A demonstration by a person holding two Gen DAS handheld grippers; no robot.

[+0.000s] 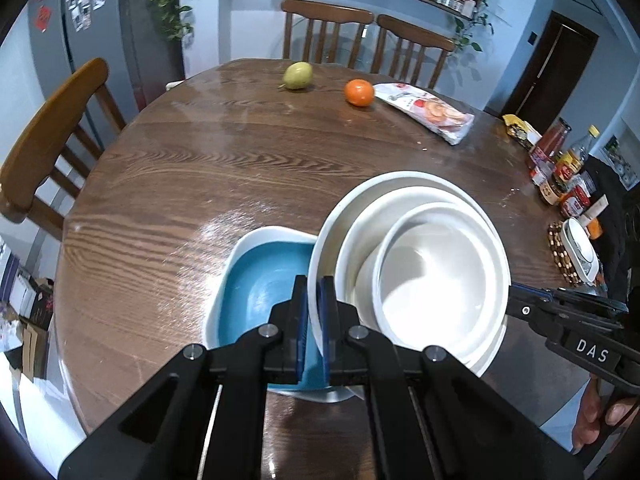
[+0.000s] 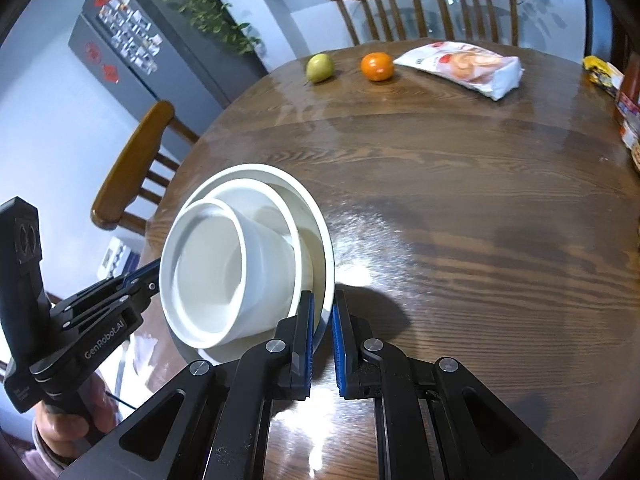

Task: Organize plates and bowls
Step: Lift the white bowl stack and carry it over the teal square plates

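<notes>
A stack of white dishes, a wide plate with a shallow bowl and a small deep bowl nested in it, is held tilted above the round wooden table. My left gripper is shut on the plate's left rim. My right gripper is shut on the plate's opposite rim; it also shows in the left wrist view. A blue square dish with a white rim sits on the table under the stack's left side.
A green pear, an orange and a snack bag lie at the far side. Jars and bottles and a white dish on a beaded mat crowd the right edge. Wooden chairs surround the table.
</notes>
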